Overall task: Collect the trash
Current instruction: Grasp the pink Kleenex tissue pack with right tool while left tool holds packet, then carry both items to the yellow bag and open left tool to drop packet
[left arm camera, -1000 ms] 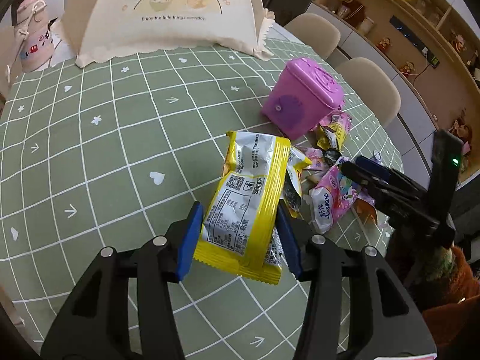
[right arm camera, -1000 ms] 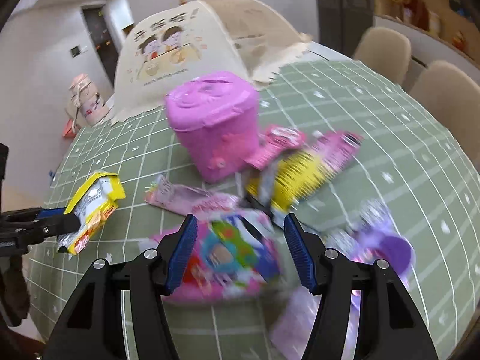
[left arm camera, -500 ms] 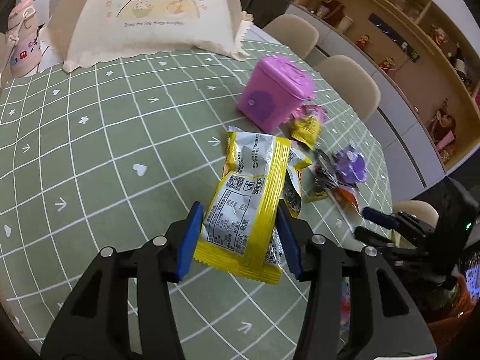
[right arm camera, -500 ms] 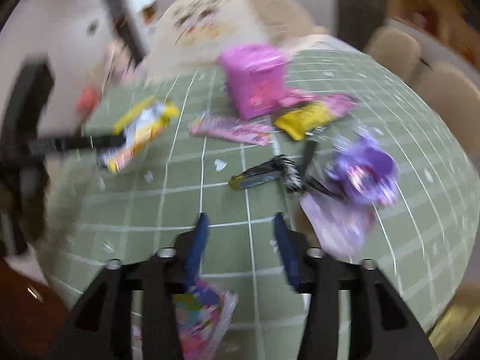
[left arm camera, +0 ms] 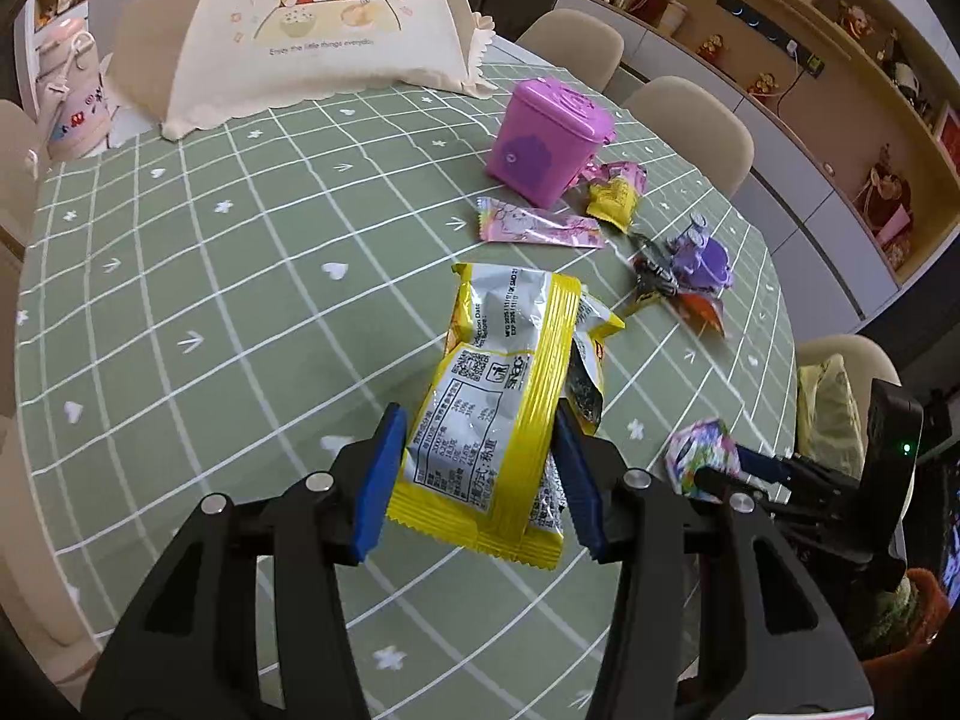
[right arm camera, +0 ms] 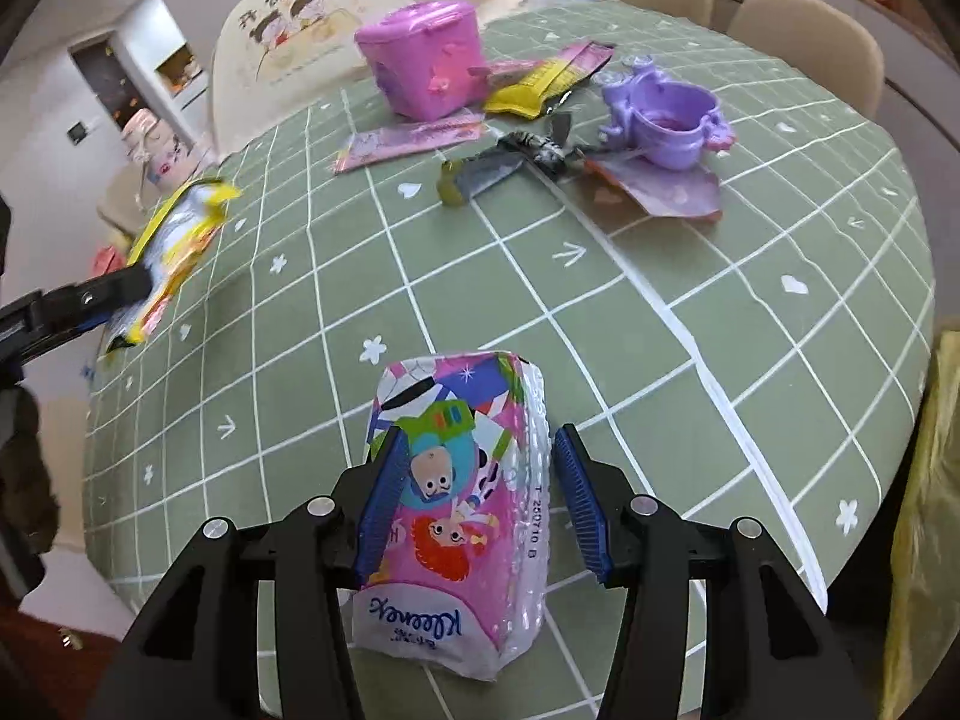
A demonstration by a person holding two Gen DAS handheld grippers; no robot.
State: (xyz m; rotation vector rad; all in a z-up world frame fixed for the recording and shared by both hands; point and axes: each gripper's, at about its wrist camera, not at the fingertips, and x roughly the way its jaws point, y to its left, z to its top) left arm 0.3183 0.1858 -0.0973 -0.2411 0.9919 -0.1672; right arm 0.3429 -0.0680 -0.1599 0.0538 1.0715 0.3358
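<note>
A: Trash first: the crinkled yellow-and-silver foil snack wrapper point(left arm camera: 501, 420) sits upright between the blue pads of the left gripper point(left arm camera: 480, 480), jaws pinching it by its lower half, lifted clear of the green grid-patterned tablecloth point(left arm camera: 198, 276).

B: Why held so low on the packet?

A: My guess is that the grip near the sealed end keeps the floppy foil from folding over. The right gripper point(right arm camera: 477, 504) does much the same: its jaws are pressed onto a pink cartoon-printed soft tissue pack point(right arm camera: 459, 510), which fills the gap between them and juts out ahead of the tips.

B: And beyond the jaws?

A: Further ahead of the right tips lie a dark twisted foil wrapper point(right arm camera: 516, 159), a flat pink sachet point(right arm camera: 411, 141), a lilac plastic toy cup point(right arm camera: 666, 114), then the small pink plastic lidded bin point(right arm camera: 423, 60), lid down. Probably that bin is where both loads belong.

B: What has changed?

A: A second ago the right gripper was down among the litter by the bin, closing round the pack. Now it has pulled well back, towards the table edge, pack in hand. The left one has kept its wrapper throughout.
</note>
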